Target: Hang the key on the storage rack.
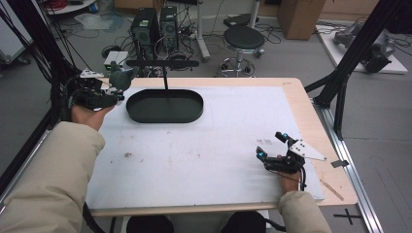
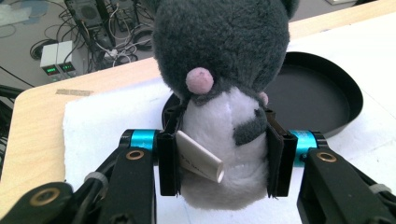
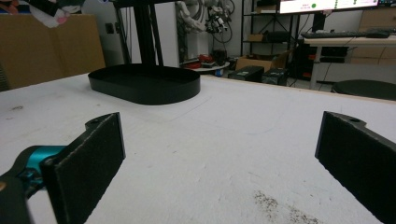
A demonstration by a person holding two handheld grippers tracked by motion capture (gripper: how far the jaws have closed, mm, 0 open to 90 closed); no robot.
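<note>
A: Progress?
B: Pick looks done. Left hand-held gripper (image 2: 223, 163) is clamped on the plush (image 2: 224, 93), pads squeezing its white belly, a paper tag sticking out by one pad. In the high view the plush (image 1: 120, 76) is held off the bench (image 1: 194, 150).

A: What's left?
B: My guess is the drop. The tray (image 2: 322, 93) sits just beyond the left hand-held gripper, past the plush, with nothing in it that I can see. So carry over, lower, release.

A: Right one?
B: Right hand-held gripper (image 1: 271, 145) is low on the bench, well apart from the left one, jaws wide, nothing between them. Tray (image 3: 144, 84) is far ahead of it.

A: Surface?
B: White sheet over a wooden top, some dark specks right in front of the right jaws.

A: Room?
B: Lab. Stool (image 1: 243, 39), PC towers and cables on the floor beyond the tray, cardboard boxes, black frame posts.
</note>
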